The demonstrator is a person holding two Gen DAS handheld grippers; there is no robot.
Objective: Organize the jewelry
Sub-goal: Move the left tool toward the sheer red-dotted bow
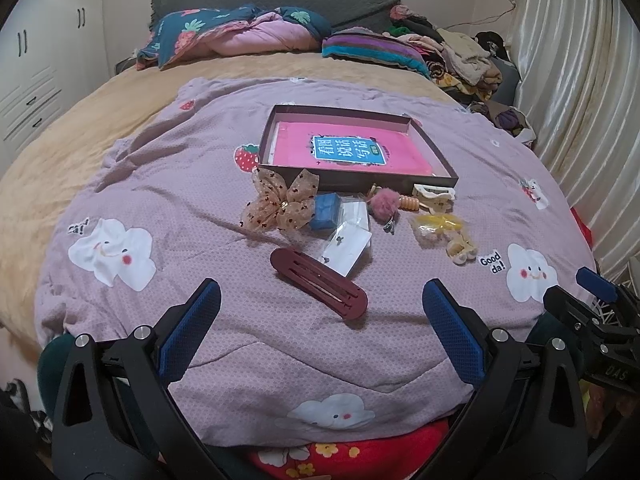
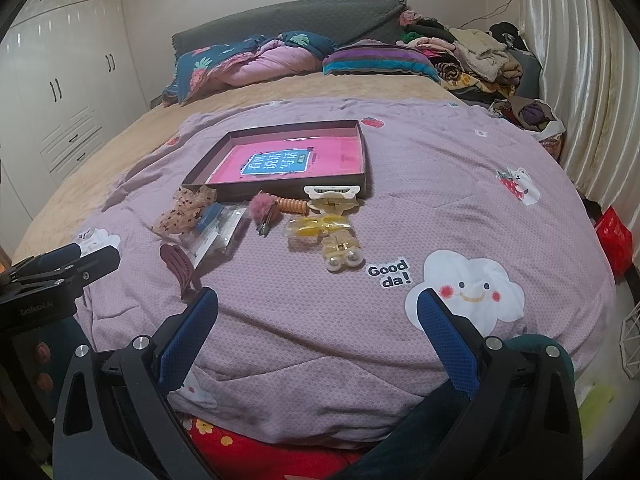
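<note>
A shallow dark box (image 1: 434,144) with a pink book inside lies on the purple quilt; it also shows in the right wrist view (image 2: 364,152). In front of it lie hair accessories: a maroon hair clip (image 1: 318,282), a tan dotted bow (image 1: 282,200), a blue block (image 1: 325,211), clear packets (image 1: 348,246), a pink pompom (image 1: 385,199), a white claw clip (image 1: 434,192), a yellow packet (image 1: 438,226) and a pearl clip (image 2: 342,258). My left gripper (image 1: 322,298) is open just short of the maroon clip. My right gripper (image 2: 318,308) is open and empty over bare quilt.
The purple quilt (image 1: 200,208) covers a bed with pillows and piled clothes (image 1: 460,52) at the far end. Curtains (image 1: 580,80) hang on the right, wardrobes (image 2: 60,92) stand on the left. A red bag (image 2: 614,240) sits beside the bed.
</note>
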